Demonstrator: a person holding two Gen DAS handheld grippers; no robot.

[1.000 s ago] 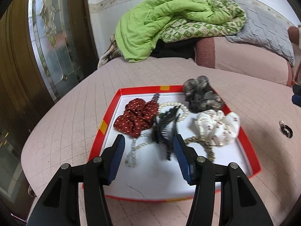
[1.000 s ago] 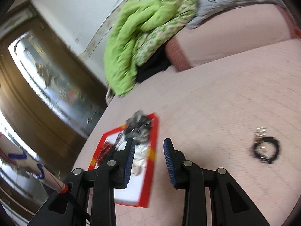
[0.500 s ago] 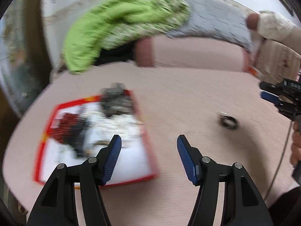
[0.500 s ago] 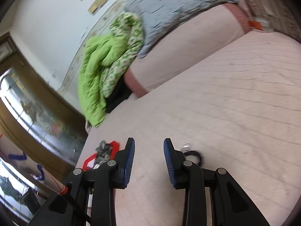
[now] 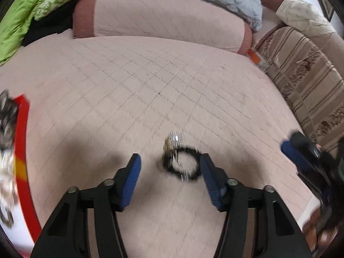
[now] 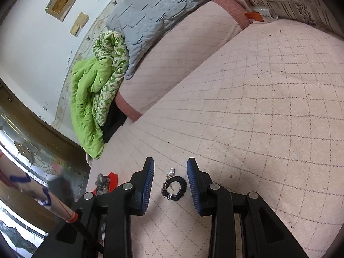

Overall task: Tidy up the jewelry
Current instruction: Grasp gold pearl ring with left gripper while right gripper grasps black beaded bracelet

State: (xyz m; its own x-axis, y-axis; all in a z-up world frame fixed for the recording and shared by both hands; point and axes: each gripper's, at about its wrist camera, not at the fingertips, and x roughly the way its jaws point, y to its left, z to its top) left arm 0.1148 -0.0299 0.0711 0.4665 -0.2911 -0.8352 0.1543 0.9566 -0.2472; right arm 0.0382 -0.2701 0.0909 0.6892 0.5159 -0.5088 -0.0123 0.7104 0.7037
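A black hair tie with a silver charm (image 5: 180,164) lies flat on the pink quilted bed (image 5: 150,90). My left gripper (image 5: 169,167) is open, and the tie lies just ahead of its fingertips, nearer the right finger. It also shows in the right wrist view (image 6: 174,188), between and just beyond the fingertips of my open right gripper (image 6: 170,173). The right gripper shows at the right edge of the left wrist view (image 5: 301,154). The red-rimmed tray (image 5: 21,161) holding scrunchies is at the far left.
A pink bolster (image 5: 161,21) lies across the back of the bed, with a grey quilt (image 6: 161,10) and a green blanket (image 6: 90,99) on it. A striped sofa (image 5: 305,79) stands to the right. A glass door (image 6: 25,163) is at the left.
My left gripper has swung right from over the tray to the hair tie. My right gripper has moved in so that the tie lies between its fingertips.
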